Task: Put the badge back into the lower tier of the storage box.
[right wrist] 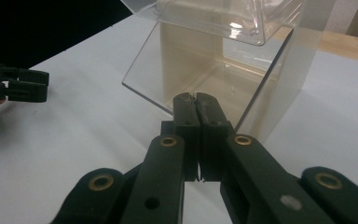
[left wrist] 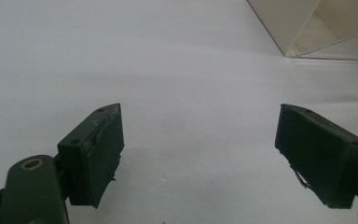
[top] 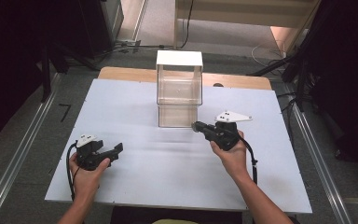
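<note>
clear box (top: 179, 88) stands at worktop (top: 135, 154) far middle; right gripper (top: 196, 126) fingers pressed together, empty, tips just beside box's lower front; left gripper (top: 116, 150) fingers wide, empty, well apart from box

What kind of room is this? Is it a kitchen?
Not a kitchen; more likely a lab or test room. A plain white table stands on grey carpet with only a clear box on it, dark curtains hang at both sides, and cables lie on the floor behind.
</note>
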`<state>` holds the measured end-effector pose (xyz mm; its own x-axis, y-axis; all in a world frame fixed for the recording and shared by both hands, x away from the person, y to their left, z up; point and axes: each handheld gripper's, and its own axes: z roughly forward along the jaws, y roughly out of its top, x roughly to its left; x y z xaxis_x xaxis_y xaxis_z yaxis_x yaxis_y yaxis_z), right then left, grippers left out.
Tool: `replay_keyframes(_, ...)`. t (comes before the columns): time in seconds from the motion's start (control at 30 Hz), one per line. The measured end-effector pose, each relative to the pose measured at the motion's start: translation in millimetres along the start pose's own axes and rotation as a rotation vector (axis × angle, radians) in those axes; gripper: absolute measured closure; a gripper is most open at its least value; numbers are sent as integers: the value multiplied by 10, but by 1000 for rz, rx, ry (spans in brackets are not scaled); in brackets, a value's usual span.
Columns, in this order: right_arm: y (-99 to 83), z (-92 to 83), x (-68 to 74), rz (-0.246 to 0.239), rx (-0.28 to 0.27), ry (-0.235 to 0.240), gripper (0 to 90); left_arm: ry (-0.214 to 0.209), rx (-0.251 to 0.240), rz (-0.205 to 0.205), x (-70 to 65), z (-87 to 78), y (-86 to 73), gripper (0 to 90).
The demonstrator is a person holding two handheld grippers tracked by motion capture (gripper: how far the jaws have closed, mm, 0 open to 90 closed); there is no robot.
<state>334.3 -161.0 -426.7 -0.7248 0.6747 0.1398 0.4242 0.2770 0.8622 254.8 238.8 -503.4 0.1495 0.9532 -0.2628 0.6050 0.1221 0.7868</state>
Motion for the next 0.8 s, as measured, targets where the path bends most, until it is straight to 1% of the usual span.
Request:
replay_keyframes(0.23,35,78,-10,-1,0,-4,860,1,-1,2,3,3,1,158)
replay_keyframes(0.37,60,113,-30,10,-2,-2,860,3,-3,-2,7,-8,3,158)
replay_keyframes(0.6,96,169,-66,14,-3,-13,860,2,-3,-2,6,-8,4,158)
replay_keyframes(0.8,129,238,-60,10,-4,-16,860,2,-3,-3,6,-10,4,158)
